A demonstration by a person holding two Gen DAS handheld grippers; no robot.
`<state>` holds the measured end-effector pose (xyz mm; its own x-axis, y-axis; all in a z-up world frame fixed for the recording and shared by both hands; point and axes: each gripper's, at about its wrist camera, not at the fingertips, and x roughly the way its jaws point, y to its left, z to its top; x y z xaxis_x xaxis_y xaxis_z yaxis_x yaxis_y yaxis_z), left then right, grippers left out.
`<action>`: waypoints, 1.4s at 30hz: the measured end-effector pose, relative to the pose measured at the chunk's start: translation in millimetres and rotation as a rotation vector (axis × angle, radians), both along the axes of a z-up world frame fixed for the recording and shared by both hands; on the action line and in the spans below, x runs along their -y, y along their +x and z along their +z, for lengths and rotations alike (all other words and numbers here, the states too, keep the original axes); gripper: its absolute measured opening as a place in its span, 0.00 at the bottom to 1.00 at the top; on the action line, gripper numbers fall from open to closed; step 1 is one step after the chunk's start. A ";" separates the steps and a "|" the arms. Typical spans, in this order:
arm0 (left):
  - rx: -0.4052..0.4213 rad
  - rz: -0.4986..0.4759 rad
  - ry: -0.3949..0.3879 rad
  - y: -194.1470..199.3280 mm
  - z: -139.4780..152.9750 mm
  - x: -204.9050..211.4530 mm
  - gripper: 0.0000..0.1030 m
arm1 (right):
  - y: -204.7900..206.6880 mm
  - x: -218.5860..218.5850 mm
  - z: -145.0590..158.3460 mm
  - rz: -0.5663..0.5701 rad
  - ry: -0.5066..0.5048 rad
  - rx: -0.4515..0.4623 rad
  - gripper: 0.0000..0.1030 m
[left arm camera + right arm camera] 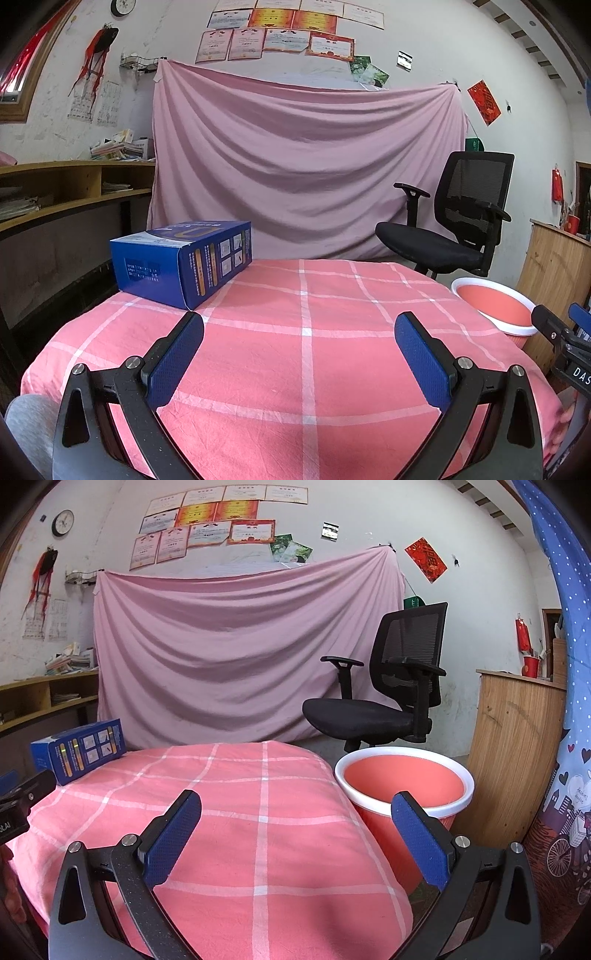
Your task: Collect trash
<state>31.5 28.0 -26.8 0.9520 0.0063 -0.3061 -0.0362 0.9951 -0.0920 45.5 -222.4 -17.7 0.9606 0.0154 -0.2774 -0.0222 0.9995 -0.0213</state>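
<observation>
On left wrist view, left gripper [299, 332] jaws spread wide, gripping nothing, blue box [181, 263] on far-left corner of pink checked tablecloth [332, 295] — on right wrist view, right gripper [296, 810] likewise apart, unloaded, red bin [404, 790] just beside table's right edge.

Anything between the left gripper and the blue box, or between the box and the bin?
Nothing visible. Only bare checked cloth separates the open left gripper from the blue box. The pink bin stands past the table's right edge, with nothing lying between.
</observation>
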 end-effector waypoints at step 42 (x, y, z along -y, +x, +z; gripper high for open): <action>0.000 0.002 0.006 -1.1 0.5 3.3 0.98 | 2.5 -1.9 -1.9 0.007 0.002 -0.004 1.00</action>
<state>30.3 24.7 -26.3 0.9518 0.0102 -0.3064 -0.0383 0.9956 -0.0857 48.0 -220.6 -19.5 0.9593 0.0224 -0.2815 -0.0289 0.9994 -0.0189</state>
